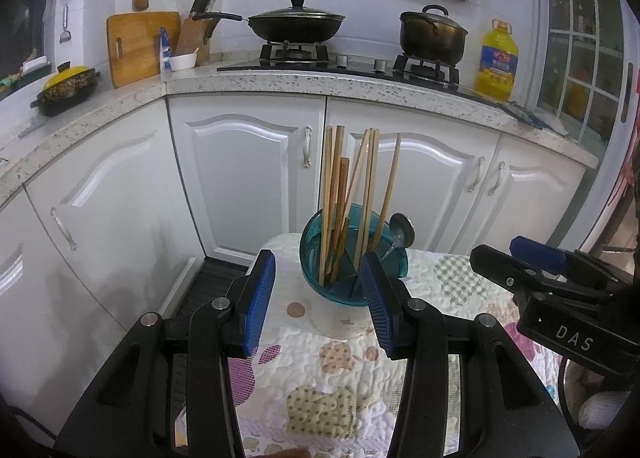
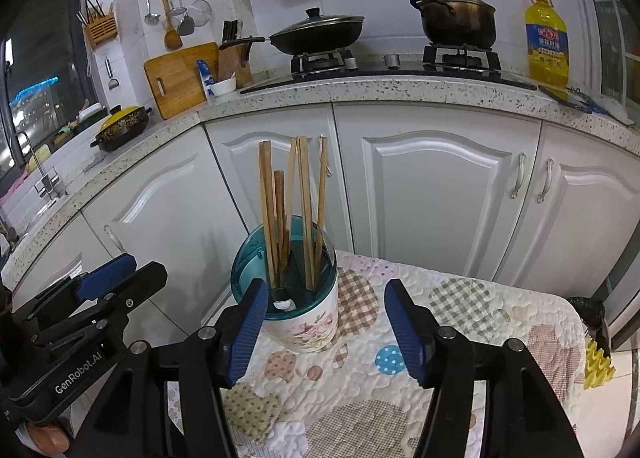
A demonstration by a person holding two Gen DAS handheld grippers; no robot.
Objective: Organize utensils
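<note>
Directly ahead of the left gripper [image 1: 318, 298], between and just beyond its two blue pads, stands the utensil holder [image 1: 344, 318], a white floral cup with a teal insert. Its jaws are spread wide and hold nothing; the right pad [image 1: 378, 306] overlaps the holder's rim in the left wrist view, but contact cannot be confirmed. Wooden chopsticks [image 1: 352, 194] stand upright or slightly tilted in the holder. A metal spoon [image 1: 400, 232] leans over the rim on the side away from the left pad (bowl end up).

Seen from the right gripper [image 2: 326, 324], the same utensil holder [image 2: 304, 322] sits ahead and toward its left pad [image 2: 248, 332], which overlaps the holder's near wall. The right gripper's jaws are also wide apart and empty; its other pad hovers over the quilted cloth [image 2: 460, 338] covering the small table. The chopsticks [image 2: 294, 210] rise above the teal rim.

Both grippers point forward and slightly downward, side by side, each visible at the edge of the other's view. Beyond them are white cabinets [image 2: 432, 194] and a speckled countertop [image 2: 400, 92].
</note>
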